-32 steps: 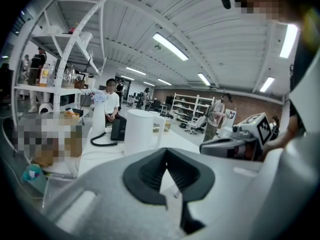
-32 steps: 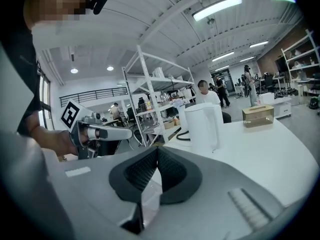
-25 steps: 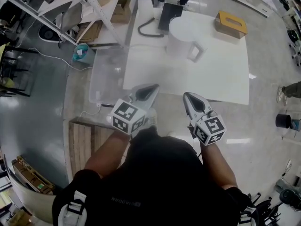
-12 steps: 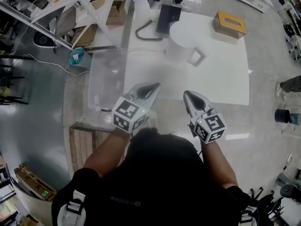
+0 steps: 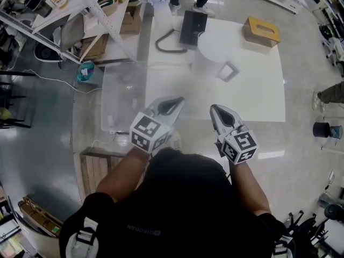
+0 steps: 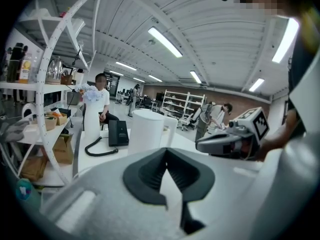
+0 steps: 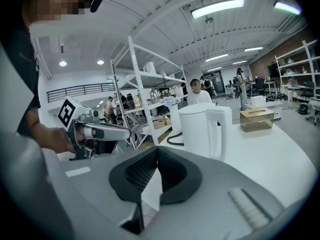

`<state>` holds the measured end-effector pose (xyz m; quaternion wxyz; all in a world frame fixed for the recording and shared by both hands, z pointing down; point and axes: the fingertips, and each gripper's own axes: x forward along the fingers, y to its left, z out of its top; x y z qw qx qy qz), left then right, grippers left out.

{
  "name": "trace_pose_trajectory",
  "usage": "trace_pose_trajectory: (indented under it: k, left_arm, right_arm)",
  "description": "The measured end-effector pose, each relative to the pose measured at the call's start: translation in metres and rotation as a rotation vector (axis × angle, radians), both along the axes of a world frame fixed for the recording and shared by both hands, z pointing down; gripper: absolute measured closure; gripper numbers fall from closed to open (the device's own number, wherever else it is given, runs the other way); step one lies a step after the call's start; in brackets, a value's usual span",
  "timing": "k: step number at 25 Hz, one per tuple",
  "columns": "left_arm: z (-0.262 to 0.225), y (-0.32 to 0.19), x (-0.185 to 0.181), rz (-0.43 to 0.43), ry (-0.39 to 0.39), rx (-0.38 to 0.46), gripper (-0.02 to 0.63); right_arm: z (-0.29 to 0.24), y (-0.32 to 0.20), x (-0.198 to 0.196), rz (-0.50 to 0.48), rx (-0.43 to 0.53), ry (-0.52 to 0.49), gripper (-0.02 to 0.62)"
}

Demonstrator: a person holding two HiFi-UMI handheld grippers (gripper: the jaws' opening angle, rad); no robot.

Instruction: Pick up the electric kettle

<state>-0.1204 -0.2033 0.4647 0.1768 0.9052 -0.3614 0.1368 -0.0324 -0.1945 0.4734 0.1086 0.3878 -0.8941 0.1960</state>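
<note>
White table [image 5: 258,85]: one kettle [image 5: 210,47], one phone [image 5: 193,28]; left gripper [image 5: 174,101], right gripper [image 5: 216,109] jaws clenched, empty.

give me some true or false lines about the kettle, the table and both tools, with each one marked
1. The right tool is clamped on the kettle handle. False: its jaws are together on nothing, and the kettle stands well ahead of it.
2. The kettle stands upright on the white table. True.
3. The left tool has its jaws together with nothing between them. True.
4. In the head view the tissue box lies left of the telephone. False: it sits to the right of it, near the table's far right corner.
</note>
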Motion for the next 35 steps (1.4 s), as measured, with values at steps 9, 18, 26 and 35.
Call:
trace_pose_trajectory:
  k: [9,18,26,35]
  left_arm:
    - [0.001,-0.011,-0.015,0.049,0.006,0.002,0.603]
    - [0.003,-0.011,-0.007,0.098,0.027,-0.003,0.603]
    - [-0.002,-0.015,0.003,0.109,0.017,0.01,0.603]
    - [0.0,-0.023,0.011,0.081,0.005,0.008,0.603]
  right_arm:
    - [0.008,-0.003,-0.014,0.031,-0.01,0.013,0.589]
    - [0.004,-0.004,-0.008,0.074,0.011,0.033,0.589]
    - [-0.002,-0.008,0.002,0.082,0.025,0.029,0.589]
    - [-0.001,-0.022,0.009,0.056,0.022,0.022,0.59]
